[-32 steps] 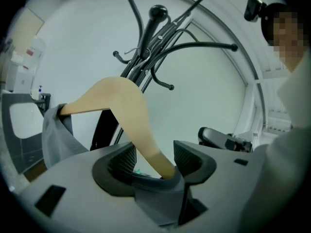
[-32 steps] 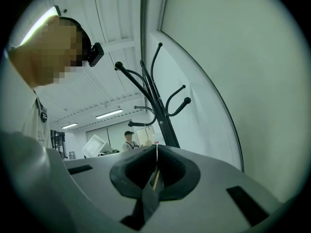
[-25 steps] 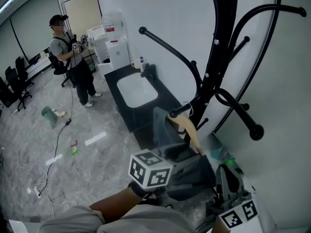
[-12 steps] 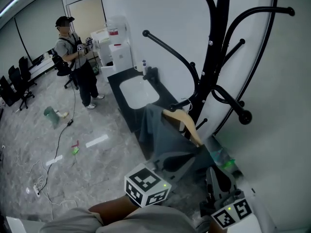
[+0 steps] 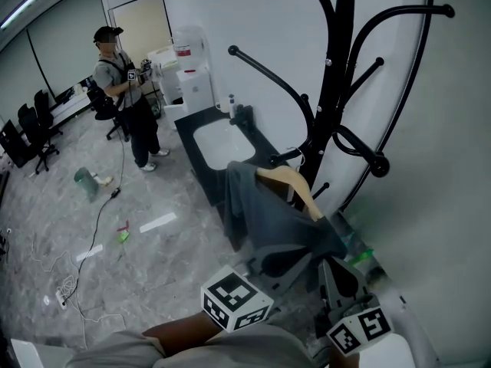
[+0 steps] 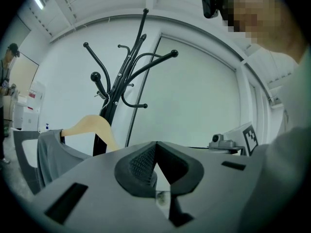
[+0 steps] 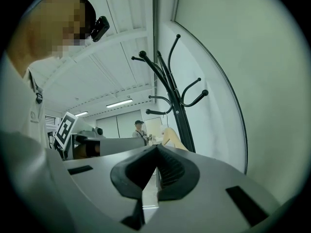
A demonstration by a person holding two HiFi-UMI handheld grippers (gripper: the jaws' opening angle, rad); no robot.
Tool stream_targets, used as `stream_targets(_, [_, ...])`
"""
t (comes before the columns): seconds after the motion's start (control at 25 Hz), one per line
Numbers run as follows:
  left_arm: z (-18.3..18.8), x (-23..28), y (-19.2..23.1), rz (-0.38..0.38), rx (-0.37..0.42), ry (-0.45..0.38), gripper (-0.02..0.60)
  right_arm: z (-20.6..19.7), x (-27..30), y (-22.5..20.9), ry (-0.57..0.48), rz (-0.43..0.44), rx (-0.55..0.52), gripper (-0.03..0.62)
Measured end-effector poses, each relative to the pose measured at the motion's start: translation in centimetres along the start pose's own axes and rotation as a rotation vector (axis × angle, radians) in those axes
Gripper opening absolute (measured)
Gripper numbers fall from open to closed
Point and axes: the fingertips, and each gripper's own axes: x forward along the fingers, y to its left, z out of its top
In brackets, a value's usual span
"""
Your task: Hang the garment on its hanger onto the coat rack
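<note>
A grey garment [image 5: 268,217] hangs on a wooden hanger [image 5: 295,184], whose hook rests over a low arm of the black coat rack [image 5: 337,90]. Neither gripper touches it. My left gripper [image 5: 268,265] sits below the garment's hem; its jaws are closing the last bit and the pads meet on nothing. The left gripper [image 6: 155,144] view shows the hanger [image 6: 92,125], the garment [image 6: 51,154] and the rack [image 6: 119,93] beyond its tips. My right gripper [image 5: 337,280] is shut and empty near the rack's base. In the right gripper [image 7: 156,148] view the rack [image 7: 170,96] stands ahead.
A dark counter [image 5: 196,175] with a white sink [image 5: 219,144] runs along the wall behind the rack. A person [image 5: 126,102] stands further back by a water dispenser [image 5: 192,71]. Cables [image 5: 96,236] trail across the marble floor. Office chairs [image 5: 31,125] stand far left. A green bottle [image 5: 360,255] lies by the rack's foot.
My left gripper has let go of the garment, closed its jaws and drawn back toward me. The garment now hangs straight down from the rack arm. The right gripper has dropped slightly.
</note>
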Motion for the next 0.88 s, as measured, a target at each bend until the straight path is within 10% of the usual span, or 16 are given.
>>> stream_targets(0.88, [0.1,0.5,0.7,-0.011,-0.015,-0.007,0.006,0.5,0.9,-0.2,0.002,0.019,-0.016,0.015])
